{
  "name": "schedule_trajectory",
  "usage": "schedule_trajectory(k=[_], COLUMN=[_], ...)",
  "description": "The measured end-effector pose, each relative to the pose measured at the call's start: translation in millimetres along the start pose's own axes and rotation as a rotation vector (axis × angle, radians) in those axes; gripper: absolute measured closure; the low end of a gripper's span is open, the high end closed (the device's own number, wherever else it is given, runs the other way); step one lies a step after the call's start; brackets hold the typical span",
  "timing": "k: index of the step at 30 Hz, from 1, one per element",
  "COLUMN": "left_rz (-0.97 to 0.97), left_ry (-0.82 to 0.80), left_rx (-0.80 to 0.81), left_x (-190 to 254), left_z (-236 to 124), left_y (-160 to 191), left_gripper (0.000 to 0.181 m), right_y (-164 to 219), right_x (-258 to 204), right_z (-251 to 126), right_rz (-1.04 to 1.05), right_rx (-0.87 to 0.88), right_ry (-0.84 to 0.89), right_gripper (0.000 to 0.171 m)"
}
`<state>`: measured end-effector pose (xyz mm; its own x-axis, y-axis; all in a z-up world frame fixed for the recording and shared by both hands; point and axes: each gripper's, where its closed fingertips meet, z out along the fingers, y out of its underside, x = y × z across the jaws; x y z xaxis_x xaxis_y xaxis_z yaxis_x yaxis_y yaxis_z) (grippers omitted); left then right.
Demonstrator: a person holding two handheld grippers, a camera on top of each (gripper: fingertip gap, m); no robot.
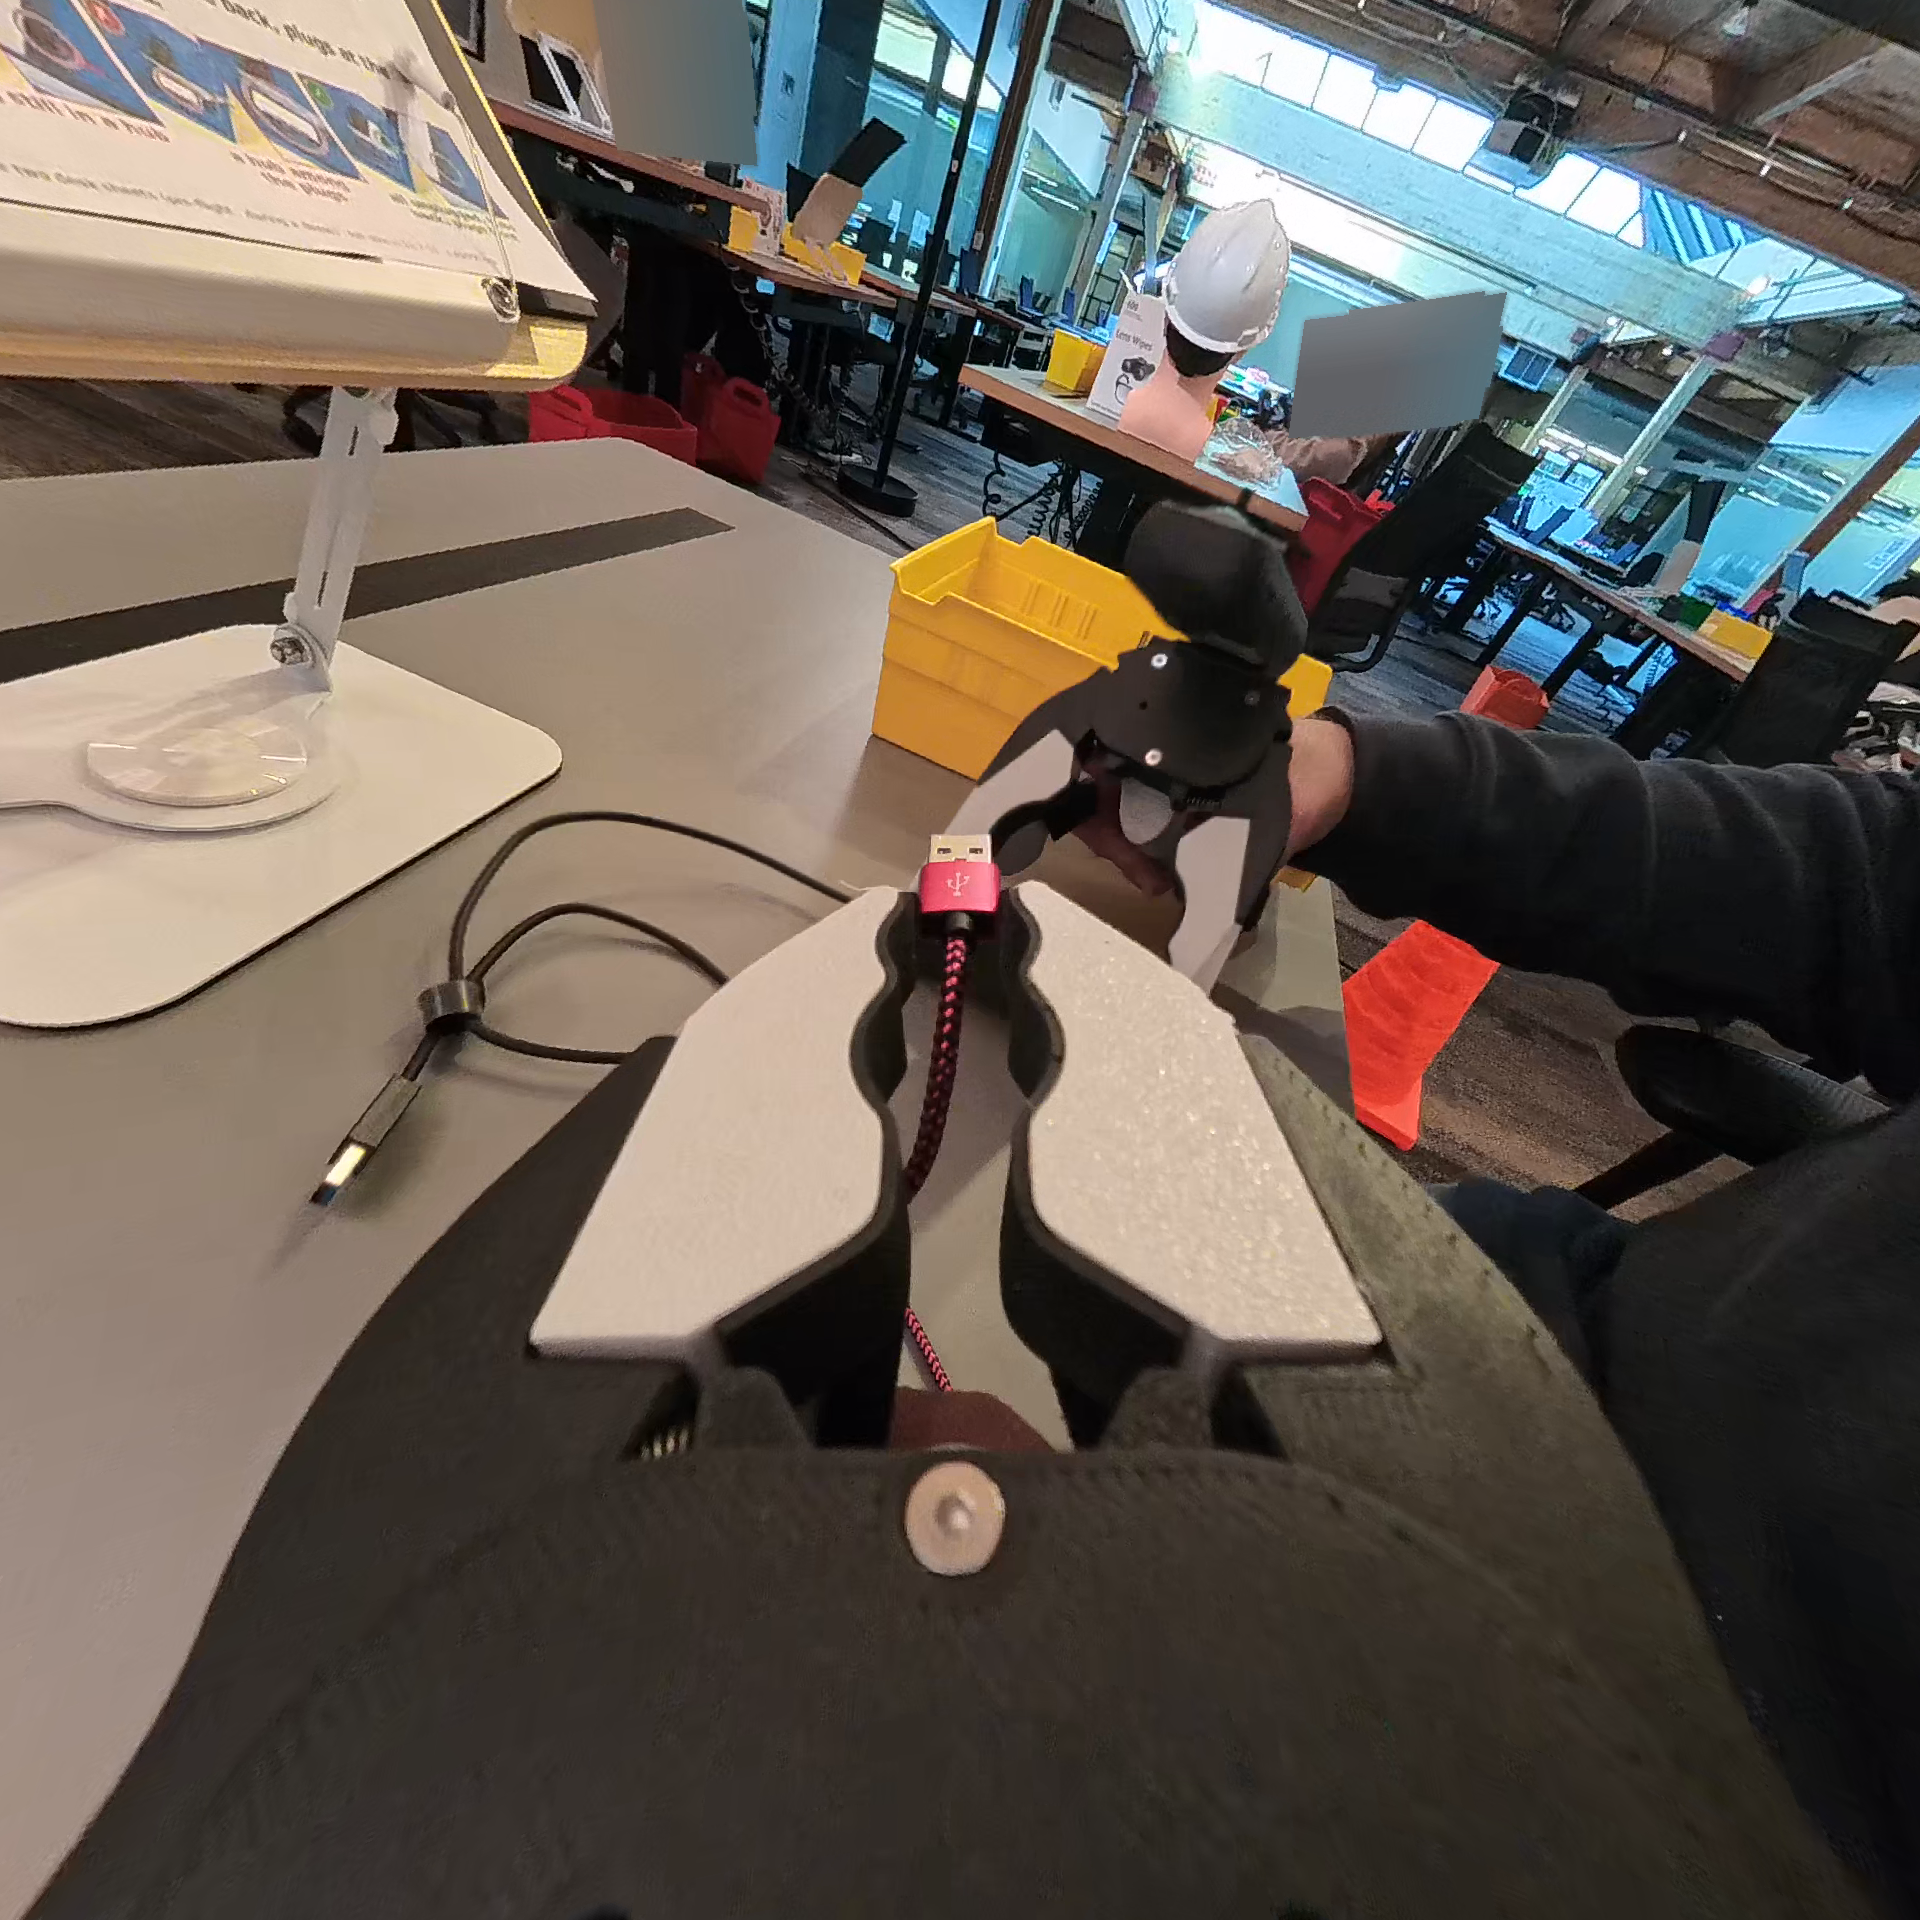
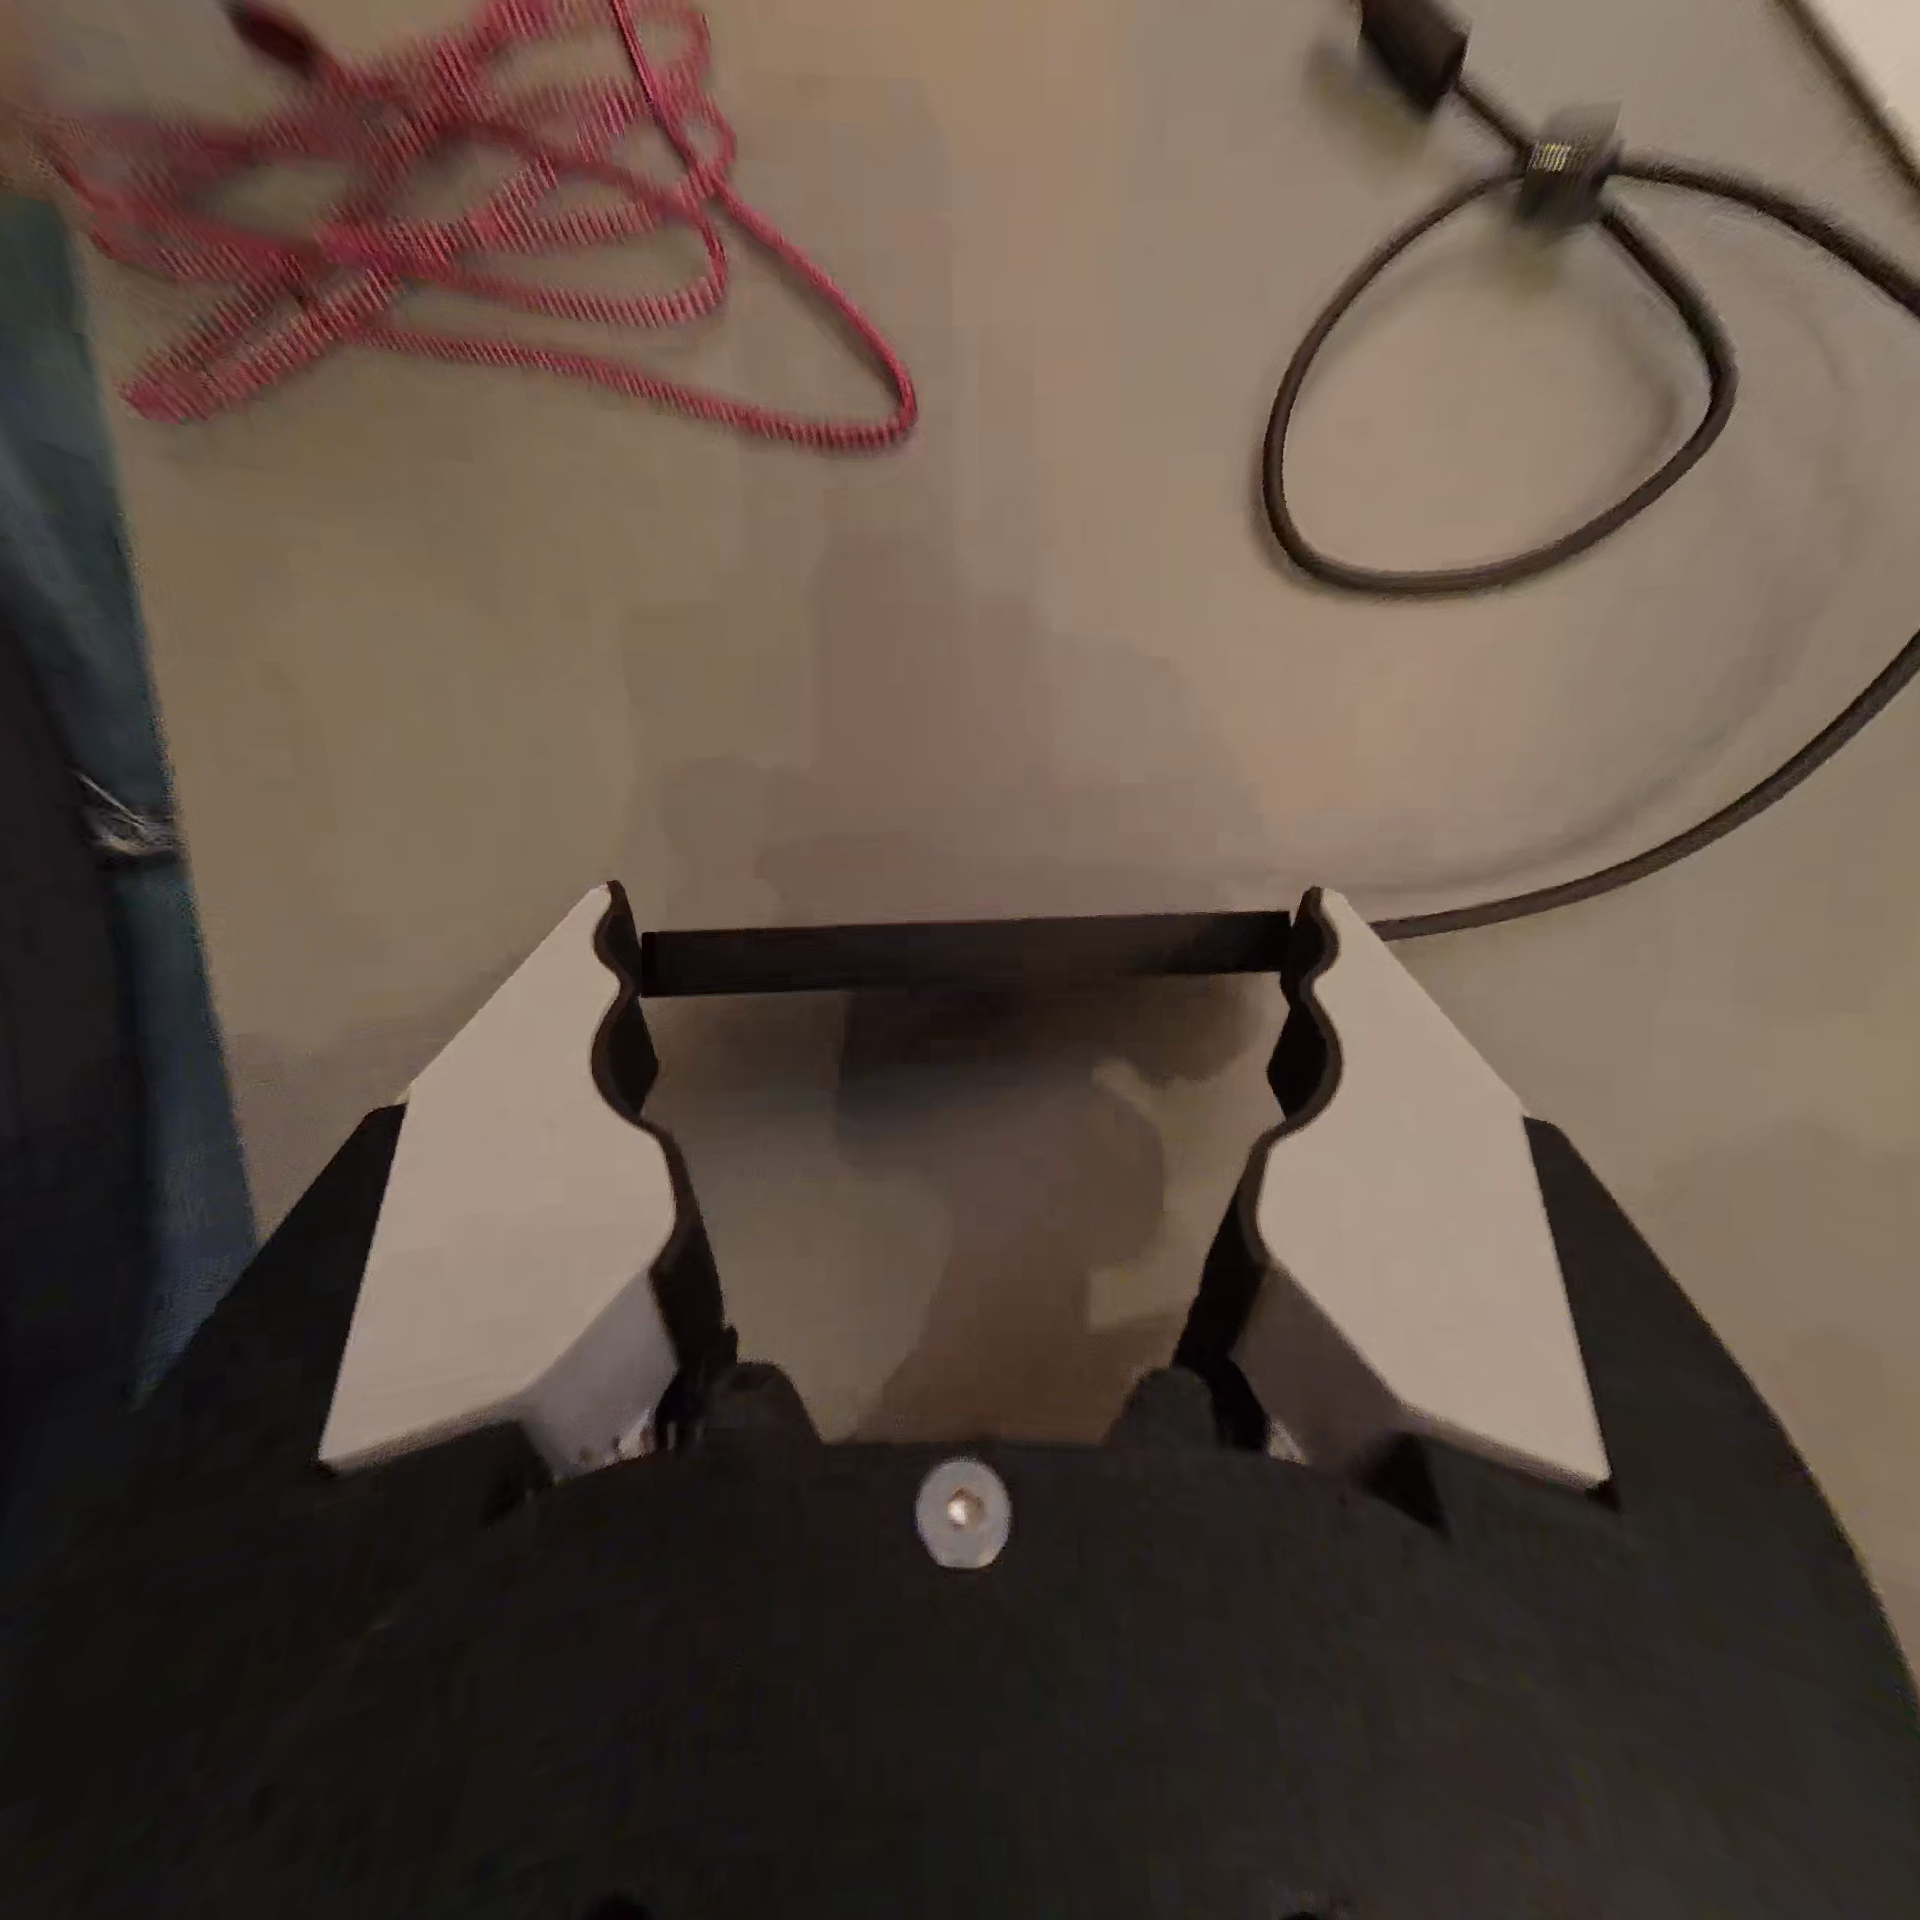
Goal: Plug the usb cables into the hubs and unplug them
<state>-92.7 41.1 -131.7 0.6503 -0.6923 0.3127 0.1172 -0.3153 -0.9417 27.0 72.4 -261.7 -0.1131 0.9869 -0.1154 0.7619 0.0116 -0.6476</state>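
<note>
Red braided USB cable (image 1: 940, 1049) clamped in the left tongs (image 1: 958, 902), plug pointing forward.
Right tongs (image 2: 961, 951) hold a slim black hub (image 2: 961, 964) between spread fingers above the grey worktop (image 2: 1039, 623); farther off lie red coils and a black cable (image 2: 1496, 374).

USB trident on red plug (image 1: 957, 886)

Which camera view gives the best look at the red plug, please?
The left wrist view shows the red plug best: sharp, centred, pinched at the tips of the left gripper, metal end pointing forward. The right wrist view misses the plug; it shows only blurred loops of the red cable lying on the table.
</note>
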Motion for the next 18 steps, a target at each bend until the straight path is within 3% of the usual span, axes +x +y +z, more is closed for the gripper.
schedule_trajectory(k=[7,18], left_rz=[0.001,0.001], left_ry=[0.003,0.005], left_rx=[-0.008,-0.006], left_x=[1.4,1.5], left_z=[1.9,1.2], left_y=[2.1,1.8], left_gripper=[0.166,0.167], right_y=[44.4,39.1], right_x=[6.6,6.1], right_z=[-1.4,2.9], right_rz=[-0.099,-0.058], right_rx=[-0.299,-0.252], right_ry=[0.085,0.071], right_gripper=[0.052,0.053])
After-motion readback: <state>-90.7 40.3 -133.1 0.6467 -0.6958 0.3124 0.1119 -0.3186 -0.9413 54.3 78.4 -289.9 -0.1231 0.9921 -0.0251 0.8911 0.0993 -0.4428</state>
